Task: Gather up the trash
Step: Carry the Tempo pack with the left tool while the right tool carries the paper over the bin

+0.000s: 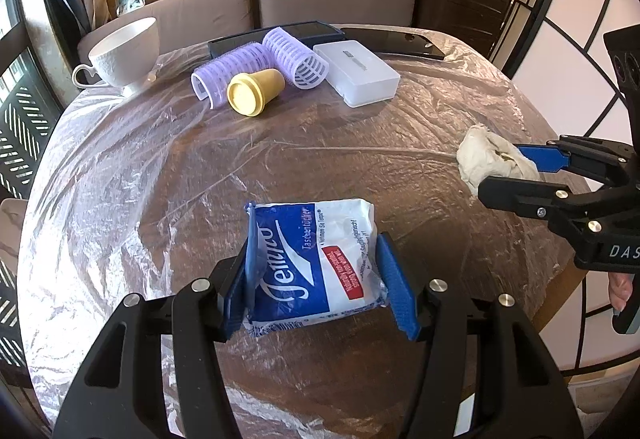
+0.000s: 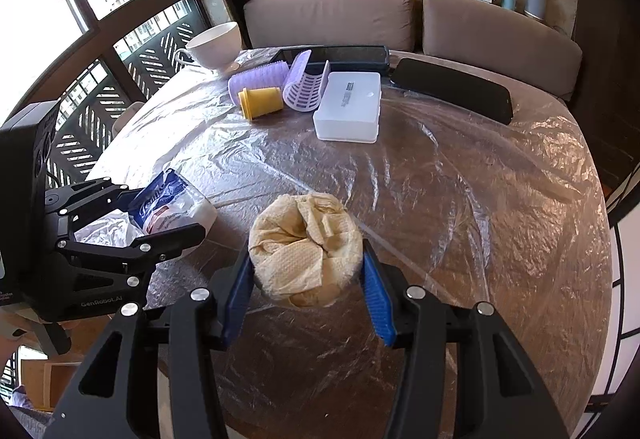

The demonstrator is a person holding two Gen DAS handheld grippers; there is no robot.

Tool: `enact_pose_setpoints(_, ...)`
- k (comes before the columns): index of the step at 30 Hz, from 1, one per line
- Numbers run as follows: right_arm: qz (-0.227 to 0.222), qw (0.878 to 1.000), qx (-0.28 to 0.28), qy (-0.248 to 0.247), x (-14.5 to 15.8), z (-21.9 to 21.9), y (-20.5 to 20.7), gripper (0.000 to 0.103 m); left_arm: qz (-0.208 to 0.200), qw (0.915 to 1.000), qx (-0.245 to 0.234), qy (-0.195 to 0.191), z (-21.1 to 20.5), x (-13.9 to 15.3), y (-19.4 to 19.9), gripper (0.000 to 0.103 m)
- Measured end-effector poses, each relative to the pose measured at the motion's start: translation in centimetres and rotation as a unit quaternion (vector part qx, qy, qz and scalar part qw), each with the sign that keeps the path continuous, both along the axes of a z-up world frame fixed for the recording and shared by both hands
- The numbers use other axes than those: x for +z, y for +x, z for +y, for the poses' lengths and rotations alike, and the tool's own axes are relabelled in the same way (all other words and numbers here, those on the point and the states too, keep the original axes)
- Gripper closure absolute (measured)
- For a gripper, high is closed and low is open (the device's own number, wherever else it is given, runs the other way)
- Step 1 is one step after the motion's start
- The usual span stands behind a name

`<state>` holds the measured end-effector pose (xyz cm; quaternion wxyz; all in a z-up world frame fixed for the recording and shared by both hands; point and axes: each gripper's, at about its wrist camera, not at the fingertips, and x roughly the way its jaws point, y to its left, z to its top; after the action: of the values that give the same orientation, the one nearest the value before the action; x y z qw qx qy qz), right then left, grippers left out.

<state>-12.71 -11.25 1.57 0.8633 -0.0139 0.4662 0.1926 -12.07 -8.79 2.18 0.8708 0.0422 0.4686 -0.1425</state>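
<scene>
left gripper (image 1: 316, 271) is clamped on the tissue pack (image 1: 316, 263), blue pads squeezing its two sides, the blue-and-white wrapper crumpled and sitting over the near part of the round table (image 1: 120, 167), which is wrapped in clear plastic film. right gripper (image 2: 306, 271) has a crumpled beige paper wad (image 2: 306, 247) pinched between its pads, out toward the table's right side, well apart from the pack. whether either piece is lifted clear of the film, can't tell. at the far side sit two purple hair rollers (image 1: 256, 67), a yellow cup (image 1: 254, 93) on its side just in front of them, a white plastic box (image 1: 356, 73) beside, and a white teacup (image 1: 124, 55) off to the left.
</scene>
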Motion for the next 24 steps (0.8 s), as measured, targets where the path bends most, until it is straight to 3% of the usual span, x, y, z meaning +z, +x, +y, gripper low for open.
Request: enact_pose_setpoints(24, 0.011, 1.0, 0.006, 0.004, -0.4, 0.1, -2.9, 0.053, 0.012, 0.9999, -0.005, -0.006, 0.2, 0.4, -2.2, 0.044)
